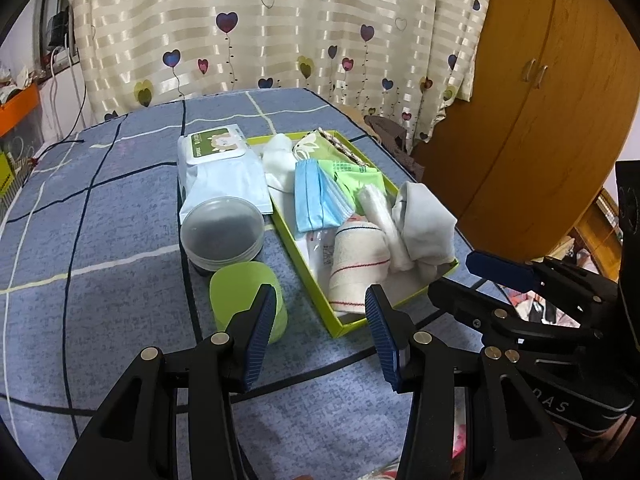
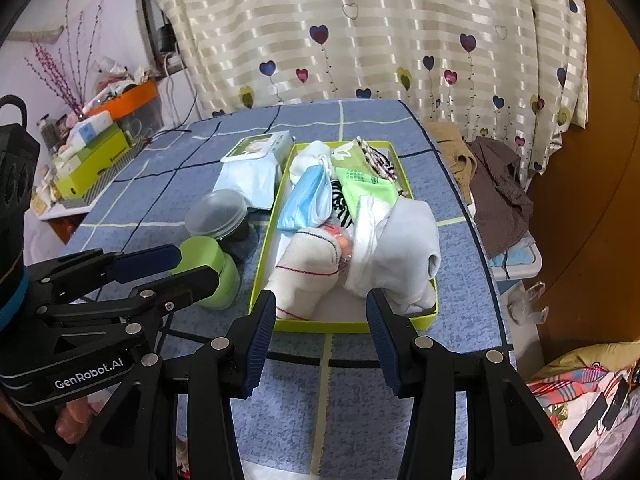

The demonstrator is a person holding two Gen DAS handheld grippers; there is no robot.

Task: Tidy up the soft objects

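The green tray (image 2: 256, 280) on the blue checked surface (image 1: 100, 240) holds the soft objects: a cream bandage roll (image 1: 356, 264), pale grey cloth (image 1: 428, 224), blue masks (image 1: 312, 196). A green cup (image 1: 240, 296) stands just beside it. Left gripper (image 1: 320, 312) and right gripper (image 2: 322, 312) hover short of the tray, fingers well parted, holding nothing.

- Striped cream curtain (image 1: 280, 32) printed with heart balloons, behind the table.
- Blue checked tablecloth (image 1: 100, 220).
- Wooden wardrobe (image 1: 532, 100), right.
- Cluttered side shelf (image 2: 92, 148) with orange bin (image 2: 132, 98), left.
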